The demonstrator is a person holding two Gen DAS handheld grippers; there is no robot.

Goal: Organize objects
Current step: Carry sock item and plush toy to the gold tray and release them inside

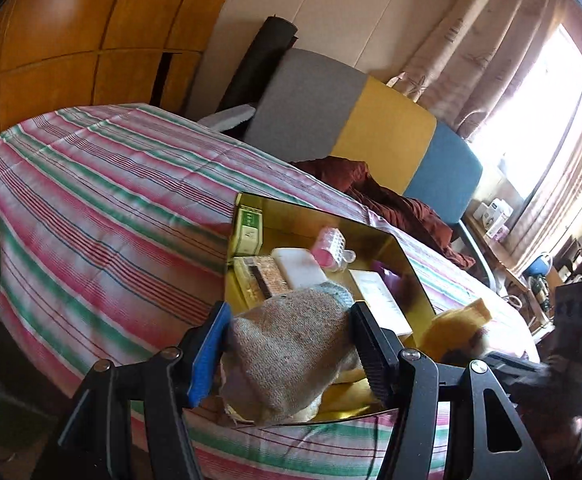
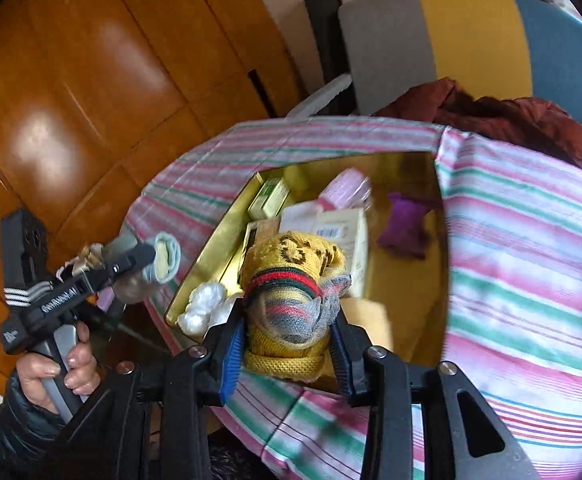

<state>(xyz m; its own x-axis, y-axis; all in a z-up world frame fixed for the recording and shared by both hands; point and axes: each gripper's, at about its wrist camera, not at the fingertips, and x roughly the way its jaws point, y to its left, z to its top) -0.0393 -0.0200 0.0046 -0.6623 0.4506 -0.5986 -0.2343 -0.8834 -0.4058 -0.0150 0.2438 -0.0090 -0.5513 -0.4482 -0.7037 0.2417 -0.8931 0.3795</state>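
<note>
The left gripper [image 1: 291, 344] is clamped on a grey sock [image 1: 287, 348], and the right gripper [image 2: 287, 348] is partly closed around a yellow sock [image 2: 291, 276] with a red and green band, some grey netting bunched at the pads. Both socks hang over the near edge of the gold box [image 2: 411, 248], which sits on the striped bed [image 1: 91, 200].

The box is already crowded: a green carton [image 1: 247, 232] in the far left corner, a white box [image 1: 299, 266] and a pink item [image 1: 331, 244] near the middle, a purple pouch [image 2: 405, 226] toward the right wall, and white balls [image 2: 203, 308] in the near left corner.

The risks, as I judge them:
- The yellow sock is held loosely, so it could slide out early and land on the near rim or on the bed.
- The netting may snag on a pad and drag the sock back out on release.
- The two grippers are close together over one edge and could knock each other.
- Dropped flat, the socks would bury the small things beneath.
</note>
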